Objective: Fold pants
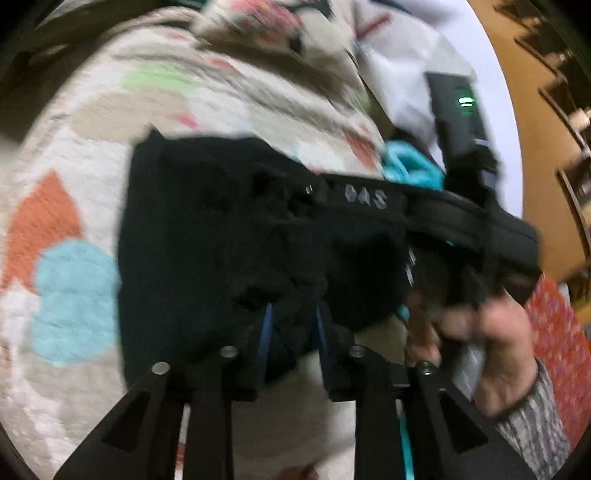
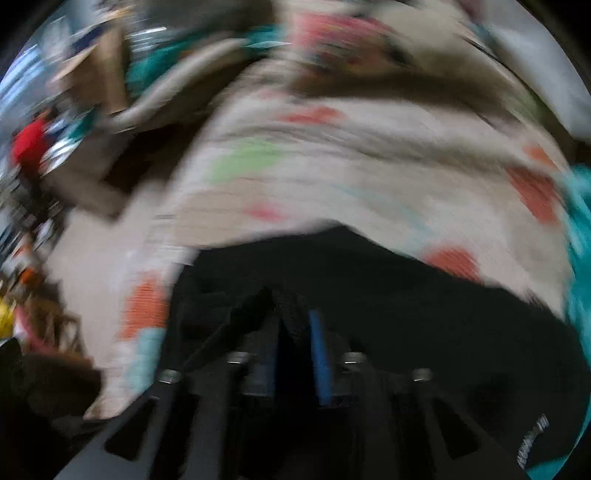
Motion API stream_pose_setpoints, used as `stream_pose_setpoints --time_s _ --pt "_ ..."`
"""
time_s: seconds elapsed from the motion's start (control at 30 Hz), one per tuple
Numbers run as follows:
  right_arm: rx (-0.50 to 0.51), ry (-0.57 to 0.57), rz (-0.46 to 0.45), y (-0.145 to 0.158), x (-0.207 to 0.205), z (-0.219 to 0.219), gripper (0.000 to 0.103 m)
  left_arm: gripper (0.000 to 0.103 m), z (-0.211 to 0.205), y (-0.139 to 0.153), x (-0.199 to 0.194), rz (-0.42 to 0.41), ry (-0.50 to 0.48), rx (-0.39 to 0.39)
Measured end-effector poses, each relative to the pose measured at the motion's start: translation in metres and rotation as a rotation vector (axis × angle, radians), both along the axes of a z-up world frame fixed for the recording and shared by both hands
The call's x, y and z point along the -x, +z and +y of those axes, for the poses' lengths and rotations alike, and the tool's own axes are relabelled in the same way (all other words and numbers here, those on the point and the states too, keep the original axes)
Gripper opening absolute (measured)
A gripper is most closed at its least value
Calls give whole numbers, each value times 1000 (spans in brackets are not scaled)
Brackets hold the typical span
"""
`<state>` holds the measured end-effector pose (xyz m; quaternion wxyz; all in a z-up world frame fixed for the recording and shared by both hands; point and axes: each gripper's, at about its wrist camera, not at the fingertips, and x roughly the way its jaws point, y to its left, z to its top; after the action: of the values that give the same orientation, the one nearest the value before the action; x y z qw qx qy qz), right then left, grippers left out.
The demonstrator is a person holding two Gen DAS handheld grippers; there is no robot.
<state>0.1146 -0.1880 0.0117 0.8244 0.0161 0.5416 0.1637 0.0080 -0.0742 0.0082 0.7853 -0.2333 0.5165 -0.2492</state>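
The black pants (image 1: pixel 221 229) lie bunched on a cream quilt with coloured patches (image 1: pixel 92 155). My left gripper (image 1: pixel 291 314) is shut on a fold of the pants at their near edge; black cloth fills the gap between its blue pads (image 1: pixel 265 332). The right gripper's body and the hand that holds it (image 1: pixel 491 332) show at the right, over the pants' waistband. In the blurred right wrist view the pants (image 2: pixel 369 288) fill the lower half, and my right gripper (image 2: pixel 295 321) is shut on a ridge of the black cloth between its blue pads (image 2: pixel 317 347).
A patterned pillow (image 1: pixel 266 26) and white cloth (image 1: pixel 402 55) lie at the quilt's far side. A dark device with a green light (image 1: pixel 461 110) and a teal cord (image 1: pixel 410 166) sit at the right. An orange wall (image 1: pixel 546 147) is beyond. Clutter (image 2: pixel 33 147) lies left of the bed.
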Motion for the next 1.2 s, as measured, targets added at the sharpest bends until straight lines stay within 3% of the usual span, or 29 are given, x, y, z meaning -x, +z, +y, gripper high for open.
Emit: stream_pose_setpoints --time_s 0.07,0.13,0.23,0.43,0.6,0.7,0.8,0.9,1.07,1.17,1.2 --pt "27 -107 -15 -6 0 -32 58 32 -6 3 10 4 -76 28" --pt "4 -209 -40 -5 5 -63 58 41 -4 12 24 -35 -123 20" --pt "-83 -289 -95 12 12 -84 58 46 19 23 40 -79 -106 1" --pt "-201 -64 -135 34 35 -28 58 51 84 14 27 -25 136 -2" --pt "-88 31 -50 5 43 -1 58 51 103 2 16 1 197 -1" --pt "43 -113 30 -21 38 -23 59 51 96 -5 9 8 180 10" --pt "18 -205 20 -13 38 -38 59 51 79 -16 -1 20 152 18" --pt "47 -95 -82 17 35 -8 60 53 70 -28 0 36 145 31" --pt "5 163 -67 32 7 72 64 54 63 -33 2 1 155 21" --pt "29 276 12 13 -12 125 64 20 56 -36 0 -4 138 -45" --pt "55 311 54 0 -16 142 62 17 56 -39 0 -2 133 -49"
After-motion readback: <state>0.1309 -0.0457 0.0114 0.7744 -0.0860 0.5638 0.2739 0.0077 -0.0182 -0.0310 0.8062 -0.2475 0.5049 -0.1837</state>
